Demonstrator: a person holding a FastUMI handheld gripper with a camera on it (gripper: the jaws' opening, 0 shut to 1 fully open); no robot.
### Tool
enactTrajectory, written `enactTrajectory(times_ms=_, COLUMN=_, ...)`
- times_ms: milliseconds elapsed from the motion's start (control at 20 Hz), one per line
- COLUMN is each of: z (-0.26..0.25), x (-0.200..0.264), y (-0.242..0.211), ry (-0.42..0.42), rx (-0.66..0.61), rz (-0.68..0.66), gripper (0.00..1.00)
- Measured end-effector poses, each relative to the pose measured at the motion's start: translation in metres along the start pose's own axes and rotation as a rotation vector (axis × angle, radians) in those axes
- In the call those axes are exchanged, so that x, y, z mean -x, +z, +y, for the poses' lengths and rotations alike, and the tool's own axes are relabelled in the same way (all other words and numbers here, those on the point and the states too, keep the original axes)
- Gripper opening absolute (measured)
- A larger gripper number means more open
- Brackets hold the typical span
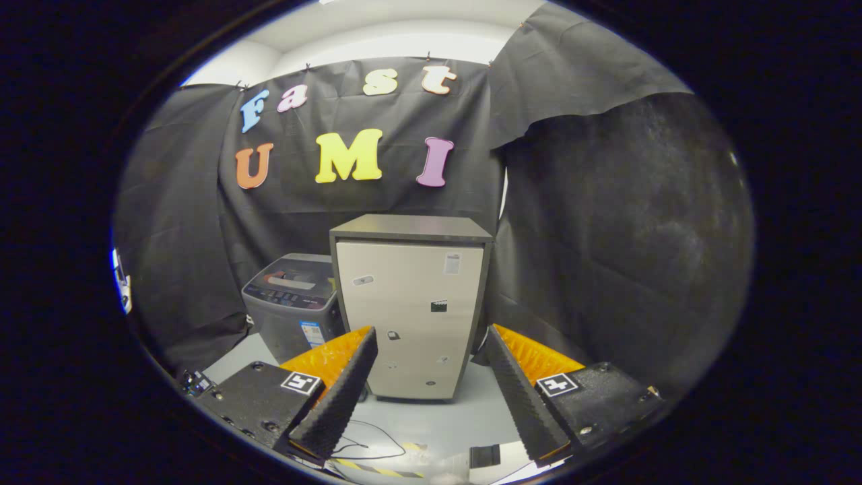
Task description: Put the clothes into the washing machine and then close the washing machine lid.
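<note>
Gripper [431, 394]: fingers spread wide apart; nothing between them, nothing held; it hangs above the floor and looks toward the back of the booth
Fingers [340, 397]: the two slant outward from each other; through the gap shows the lower front of the cabinet
Washing machine [291, 316]: a small dark grey top-loader on the floor, toward the back left corner of the booth; it stands just left of the cabinet, touching it or nearly so, I cannot tell which; it lies beyond the left finger; whether the lid is open or shut I cannot tell from this angle
Control panel [286, 296]: a dark strip of buttons along the machine's top front edge
Clothes: cannot be made out anywhere
Cabinet [411, 303]: tall, pale front with a dark top and dark sides, upright; several small stickers on its front; it stands straight ahead of the fingers, well beyond their tips
Floor [438, 421]: pale grey; thin dark cables [367, 441] trail across it near the left fingertip; a yellow and black striped strip [377, 468] lies at the near edge; a small dark block [485, 456] sits between the fingertips, close in
Booth wall [606, 236]: black cloth, hanging in folds behind and to the right of the cabinet
</note>
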State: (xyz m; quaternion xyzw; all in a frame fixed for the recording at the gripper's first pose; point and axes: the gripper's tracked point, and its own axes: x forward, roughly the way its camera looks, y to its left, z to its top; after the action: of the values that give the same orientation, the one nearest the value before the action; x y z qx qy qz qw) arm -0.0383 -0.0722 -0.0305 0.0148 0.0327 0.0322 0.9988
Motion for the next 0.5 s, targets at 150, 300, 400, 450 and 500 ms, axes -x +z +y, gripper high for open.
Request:
enactTrajectory(times_ms=150, z=-0.006, x=0.005, y=0.003, ry=0.007, rx=0.001, rz=-0.011, gripper=1.0)
enactTrajectory(times_ms=300, z=-0.01, x=0.01, y=0.006, ry=-0.003, rx=-0.003, rz=-0.017, gripper=1.0)
enactTrajectory(times_ms=400, z=-0.011, x=0.013, y=0.007, ry=-0.006, rx=-0.004, rz=-0.021, gripper=1.0)
enactTrajectory(times_ms=450, z=-0.01, x=0.015, y=0.008, ry=-0.003, rx=-0.004, rz=-0.024, gripper=1.0)
enactTrajectory(times_ms=500, z=-0.009, x=0.017, y=0.01, ry=0.001, rx=-0.009, rz=-0.03, gripper=1.0)
